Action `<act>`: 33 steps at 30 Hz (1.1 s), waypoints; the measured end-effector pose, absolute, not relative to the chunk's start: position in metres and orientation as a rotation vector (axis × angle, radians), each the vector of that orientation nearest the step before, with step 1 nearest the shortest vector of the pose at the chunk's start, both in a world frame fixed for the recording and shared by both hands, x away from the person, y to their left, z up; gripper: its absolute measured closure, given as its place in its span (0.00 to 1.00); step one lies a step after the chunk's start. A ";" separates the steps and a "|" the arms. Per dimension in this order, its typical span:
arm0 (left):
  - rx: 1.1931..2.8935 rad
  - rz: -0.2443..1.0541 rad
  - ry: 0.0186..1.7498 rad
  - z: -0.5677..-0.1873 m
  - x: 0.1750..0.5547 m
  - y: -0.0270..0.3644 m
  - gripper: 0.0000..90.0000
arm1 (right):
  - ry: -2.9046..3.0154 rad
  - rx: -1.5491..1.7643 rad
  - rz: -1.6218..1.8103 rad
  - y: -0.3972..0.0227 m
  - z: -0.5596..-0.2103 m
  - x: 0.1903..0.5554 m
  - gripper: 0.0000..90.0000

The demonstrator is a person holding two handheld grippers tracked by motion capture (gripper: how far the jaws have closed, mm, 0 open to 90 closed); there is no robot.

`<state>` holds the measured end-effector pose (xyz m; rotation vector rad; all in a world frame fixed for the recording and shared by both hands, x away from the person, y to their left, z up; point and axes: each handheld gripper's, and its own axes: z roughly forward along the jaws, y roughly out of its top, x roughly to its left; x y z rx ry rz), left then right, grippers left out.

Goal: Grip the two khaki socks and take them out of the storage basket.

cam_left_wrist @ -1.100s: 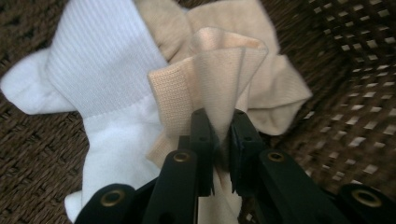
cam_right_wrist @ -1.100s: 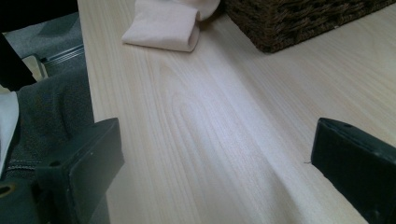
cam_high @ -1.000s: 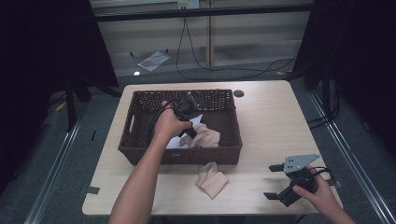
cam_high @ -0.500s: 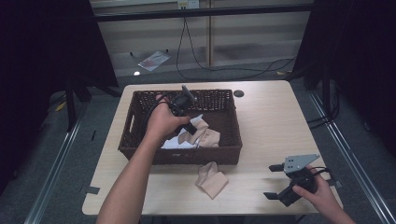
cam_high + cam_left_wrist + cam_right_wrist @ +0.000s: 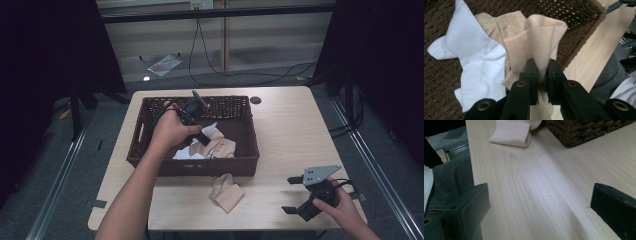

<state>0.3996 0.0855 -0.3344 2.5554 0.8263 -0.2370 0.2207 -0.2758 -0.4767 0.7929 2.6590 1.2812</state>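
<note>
The left hand-held gripper (image 5: 541,75) pinches a beige sock (image 5: 536,40) over the basket (image 5: 150,150); its own view reveals a white sock (image 5: 476,65) beside it.

My left gripper (image 5: 201,138) hangs over the dark brown woven wicker basket (image 5: 145,150), jaws clamped on a peach ribbed sock (image 5: 541,37). My right gripper (image 5: 300,195) rests right of that basket, jaws wide apart.

Beige sock (image 5: 541,37), white sock (image 5: 476,60), dark brown woven basket (image 5: 200,167).
</note>
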 end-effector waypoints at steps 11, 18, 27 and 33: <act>2.572 -0.265 0.772 -0.326 0.383 0.088 0.91 | 2.662 0.794 1.283 -0.275 -0.477 0.221 0.02; 2.588 -0.279 0.735 -0.325 0.376 0.088 0.91 | 2.667 0.790 1.277 -0.274 -0.477 0.222 0.02; 2.615 -0.316 0.663 -0.322 0.361 0.079 0.91 | 2.664 0.792 1.279 -0.274 -0.477 0.222 0.02; 2.629 -0.336 0.628 -0.321 0.356 0.074 0.91 | 2.661 0.789 1.280 -0.275 -0.476 0.222 0.02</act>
